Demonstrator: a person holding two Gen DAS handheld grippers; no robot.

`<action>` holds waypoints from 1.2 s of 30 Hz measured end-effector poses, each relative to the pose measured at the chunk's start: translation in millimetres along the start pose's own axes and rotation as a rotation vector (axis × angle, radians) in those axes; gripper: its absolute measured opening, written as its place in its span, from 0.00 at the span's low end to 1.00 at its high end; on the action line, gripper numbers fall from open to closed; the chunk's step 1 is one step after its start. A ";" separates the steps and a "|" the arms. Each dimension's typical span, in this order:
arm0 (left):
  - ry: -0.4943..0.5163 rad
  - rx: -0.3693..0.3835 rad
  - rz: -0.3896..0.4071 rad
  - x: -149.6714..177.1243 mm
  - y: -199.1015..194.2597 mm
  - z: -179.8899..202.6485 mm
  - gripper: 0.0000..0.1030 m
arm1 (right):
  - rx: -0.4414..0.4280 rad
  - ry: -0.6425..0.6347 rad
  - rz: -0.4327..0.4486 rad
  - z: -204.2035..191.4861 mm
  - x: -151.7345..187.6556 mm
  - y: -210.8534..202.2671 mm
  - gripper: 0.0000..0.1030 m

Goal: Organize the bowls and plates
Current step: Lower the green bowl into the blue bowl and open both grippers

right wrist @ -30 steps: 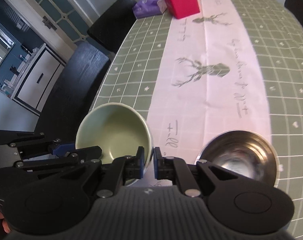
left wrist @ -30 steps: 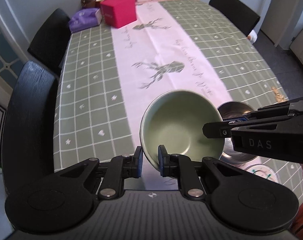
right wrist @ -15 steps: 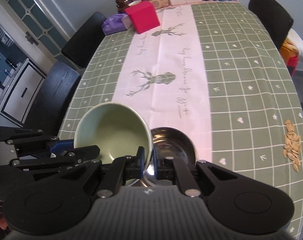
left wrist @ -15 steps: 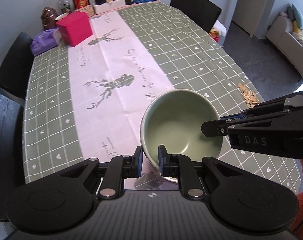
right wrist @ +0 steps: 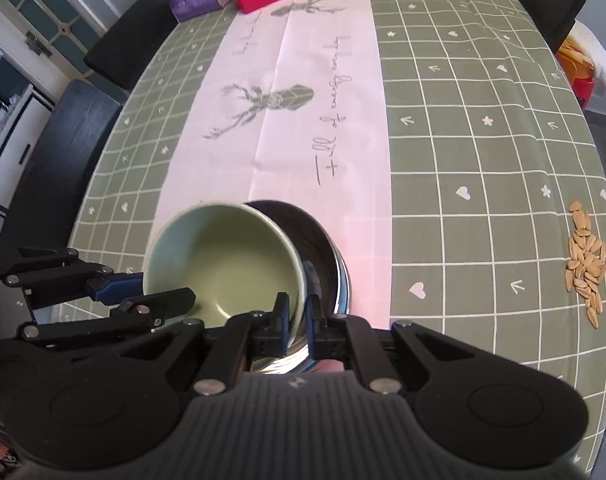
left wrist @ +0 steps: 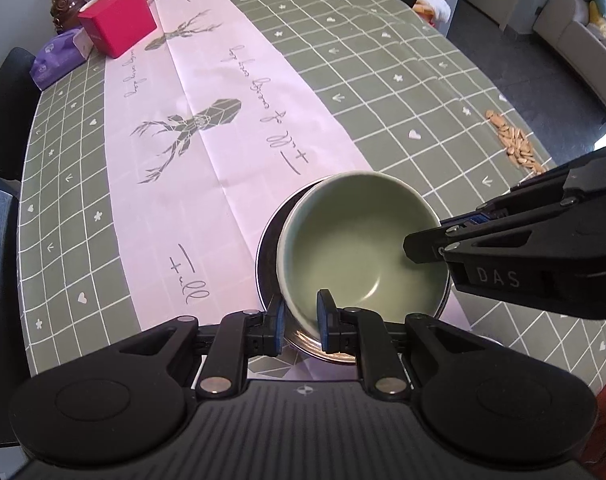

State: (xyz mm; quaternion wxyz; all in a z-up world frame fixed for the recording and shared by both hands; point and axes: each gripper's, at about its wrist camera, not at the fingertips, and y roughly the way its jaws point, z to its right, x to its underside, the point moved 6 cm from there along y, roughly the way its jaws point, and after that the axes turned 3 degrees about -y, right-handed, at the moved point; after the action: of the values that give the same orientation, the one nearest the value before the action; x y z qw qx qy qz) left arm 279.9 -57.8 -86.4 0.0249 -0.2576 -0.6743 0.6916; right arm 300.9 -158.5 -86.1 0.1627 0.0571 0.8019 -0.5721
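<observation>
**Green bowl poised over the steel one**

We hold the green bowl [left wrist: 359, 240] by its rim from two sides, and it sits tilted just above the steel bowl [right wrist: 327, 256], which rests on the pink runner [left wrist: 207, 92] of the desk [left wrist: 403, 80]. The left tongs [left wrist: 299, 316] are clenched on the near rim, one pad inside the wall and one outside; the right tongs [right wrist: 297, 318] pinch the rim on the side toward the steel bowl. We judge the double grip is there to keep the heavy ceramic level and centred for nesting. Whether the green bowl already touches the steel one, we cannot tell, since its base is hidden. Off to the right, well apart, a scatter of seeds [right wrist: 585, 264] lies on the checked cloth.
</observation>
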 end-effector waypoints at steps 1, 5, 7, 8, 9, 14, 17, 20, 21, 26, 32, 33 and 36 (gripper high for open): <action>0.001 0.002 -0.006 0.3 2.4 0.7 0.18 | 0.005 -0.004 -0.007 0.5 -0.2 1.8 0.05; 0.002 0.013 -0.027 1.1 8.0 1.2 0.18 | 0.022 -0.017 -0.030 2.0 -0.3 5.1 0.05; -0.001 0.015 -0.042 1.5 10.8 0.9 0.18 | 0.023 -0.024 -0.042 2.0 -1.0 6.6 0.05; -0.005 0.016 -0.046 1.2 12.0 0.4 0.18 | 0.028 -0.027 -0.046 1.7 -1.3 7.6 0.05; -0.008 0.017 -0.051 0.7 13.2 0.1 0.18 | 0.035 -0.031 -0.047 1.0 -2.2 8.7 0.05; -0.031 0.027 -0.085 -0.5 19.1 -1.1 0.19 | 0.050 -0.040 -0.050 1.2 -5.9 11.1 0.05; -0.047 0.030 -0.103 -0.9 23.5 -2.0 0.20 | 0.047 -0.035 -0.053 2.3 -7.3 12.1 0.05; -0.054 0.028 -0.106 -0.6 27.0 -3.3 0.20 | 0.054 -0.037 -0.055 1.6 -7.3 14.3 0.05; -0.057 0.028 -0.109 -0.5 27.4 -3.6 0.20 | 0.055 -0.040 -0.055 1.1 -7.3 14.4 0.05; -0.037 0.026 -0.111 0.7 27.3 -1.6 0.23 | 0.051 -0.039 -0.054 1.5 -7.6 14.4 0.05; -0.027 0.021 -0.101 1.8 26.9 0.1 0.25 | 0.047 -0.029 -0.056 1.0 -8.1 14.9 0.08; -0.029 0.022 -0.098 2.2 26.7 -0.1 0.26 | 0.043 -0.025 -0.058 1.3 -8.0 14.9 0.09; -0.035 0.028 -0.093 2.8 26.2 -1.0 0.28 | 0.040 -0.022 -0.058 1.7 -7.7 15.0 0.09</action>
State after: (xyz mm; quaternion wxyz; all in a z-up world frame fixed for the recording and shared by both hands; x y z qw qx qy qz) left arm 286.1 -58.2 -112.1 0.0487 -0.2132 -0.6763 0.7034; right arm 312.6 -154.3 -97.5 0.1537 0.0307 0.7898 -0.5929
